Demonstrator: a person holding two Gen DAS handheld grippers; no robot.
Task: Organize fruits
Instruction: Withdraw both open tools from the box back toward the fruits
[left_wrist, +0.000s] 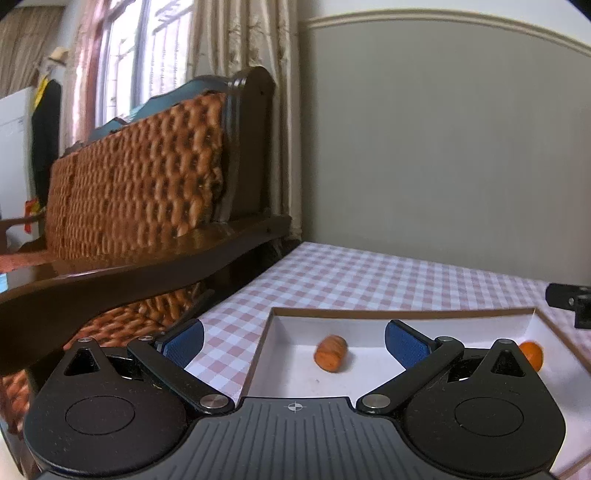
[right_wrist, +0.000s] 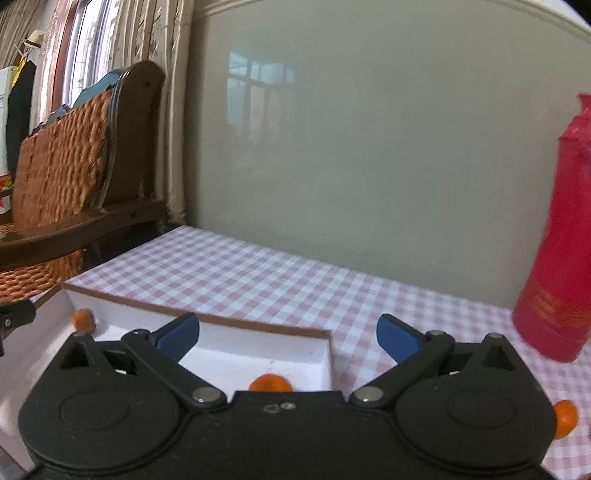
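Note:
A shallow white box with a brown rim (left_wrist: 402, 313) lies on the checked tablecloth. In the left wrist view a small orange fruit (left_wrist: 331, 353) rests on the box floor, loose between the spread jaws of my left gripper (left_wrist: 294, 338), which is open and holds nothing. A second orange fruit (left_wrist: 531, 353) shows at the right, partly behind the gripper body. In the right wrist view my right gripper (right_wrist: 288, 334) is open and empty above the box (right_wrist: 225, 322). An orange fruit (right_wrist: 270, 383) lies just below it in the box, another (right_wrist: 82, 319) at the far left corner. One more fruit (right_wrist: 564, 418) sits on the cloth outside.
A tall red bottle (right_wrist: 559, 254) stands on the table at the right. A wooden bench with a woven cushion (left_wrist: 136, 181) borders the table on the left. A grey wall panel (right_wrist: 369, 147) closes the back. The other gripper's black tip (left_wrist: 569, 299) shows at the right edge.

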